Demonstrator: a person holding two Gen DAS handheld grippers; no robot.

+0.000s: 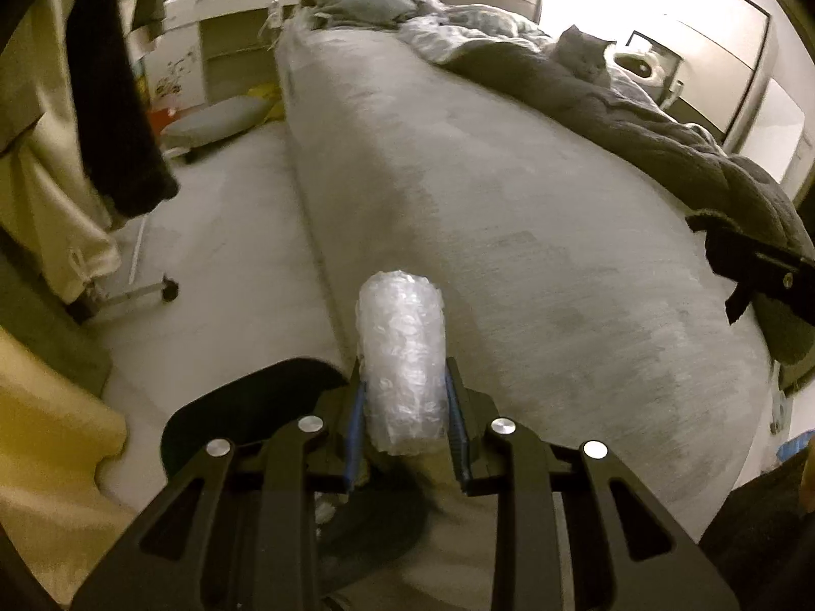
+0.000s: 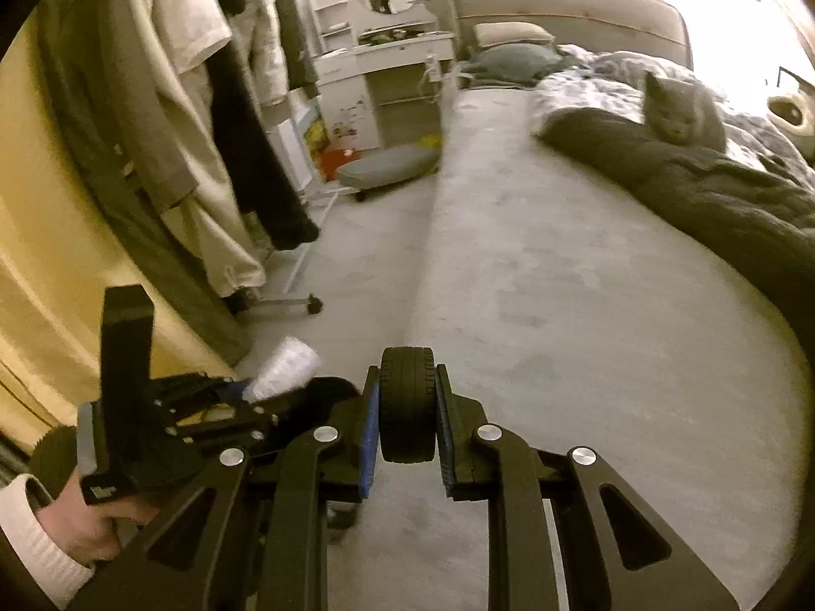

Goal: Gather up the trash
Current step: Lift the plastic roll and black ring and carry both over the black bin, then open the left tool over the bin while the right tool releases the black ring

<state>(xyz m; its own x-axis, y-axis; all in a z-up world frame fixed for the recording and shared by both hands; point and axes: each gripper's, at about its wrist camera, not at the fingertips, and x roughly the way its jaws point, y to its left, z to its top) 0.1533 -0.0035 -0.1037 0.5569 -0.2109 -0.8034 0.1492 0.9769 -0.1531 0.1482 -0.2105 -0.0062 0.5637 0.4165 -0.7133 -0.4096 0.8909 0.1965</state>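
Observation:
My left gripper (image 1: 404, 382) is shut on a roll of clear bubble wrap (image 1: 402, 356), held upright above the near edge of the bed (image 1: 484, 214). The roll also shows in the right wrist view (image 2: 285, 366), with the left gripper (image 2: 229, 397) low at the left. My right gripper (image 2: 407, 397) is shut on a small black toy wheel (image 2: 407, 402), held above the bed's near edge (image 2: 535, 280). A black round bin rim (image 1: 244, 407) lies just below and left of the left gripper; it also shows in the right wrist view (image 2: 331, 387).
A grey cat (image 2: 677, 112) sits on a dark blanket (image 2: 713, 188) on the bed's right side. Clothes hang on a wheeled rack (image 2: 214, 127) at the left. A grey cushion (image 2: 387, 165) and a white dresser (image 2: 387, 71) stand at the far end.

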